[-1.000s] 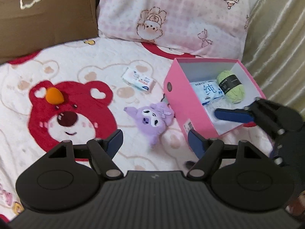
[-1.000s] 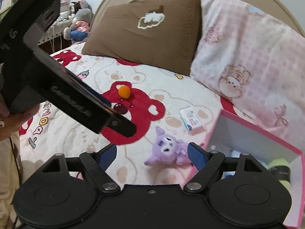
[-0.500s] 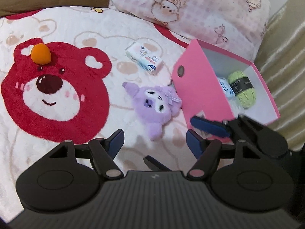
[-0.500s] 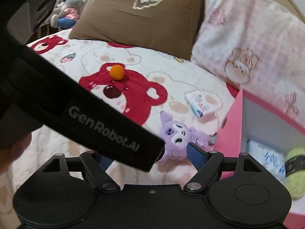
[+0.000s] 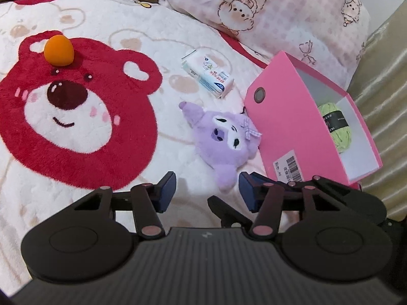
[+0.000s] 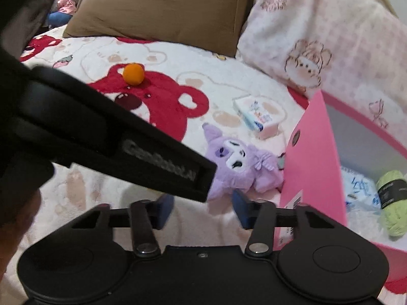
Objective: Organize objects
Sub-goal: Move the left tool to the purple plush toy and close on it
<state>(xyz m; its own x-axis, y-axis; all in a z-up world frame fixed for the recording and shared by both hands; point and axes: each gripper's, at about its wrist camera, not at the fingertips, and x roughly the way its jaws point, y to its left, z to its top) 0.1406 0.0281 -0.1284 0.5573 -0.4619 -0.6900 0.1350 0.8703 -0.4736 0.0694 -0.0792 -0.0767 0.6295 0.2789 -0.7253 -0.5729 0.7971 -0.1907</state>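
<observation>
A purple plush toy (image 5: 223,137) lies on the bear-print blanket beside an open pink box (image 5: 292,127). The box holds a green yarn ball (image 5: 335,127) and a tissue pack (image 6: 358,190). My left gripper (image 5: 207,190) hangs just over the plush's lower end, which lies between the closing jaws; the pads do not press it. My right gripper (image 6: 203,209) is close behind the plush (image 6: 241,160), its jaws closing on nothing I can see. The left gripper's body (image 6: 127,139) hides part of that gap. A second tissue pack (image 5: 208,76) and an orange sponge (image 5: 58,50) lie further off.
A brown pillow (image 6: 162,7) and a pink checked pillow (image 5: 279,7) stand at the head of the bed. Shiny beige fabric (image 5: 381,76) rises just right of the box. A hand (image 6: 15,216) shows at the left edge of the right wrist view.
Both grippers have come down toward the blanket and the plush, which now looks larger and nearer. Both pairs of jaws have narrowed. The left gripper's body now crosses the right wrist view further right and lower.
</observation>
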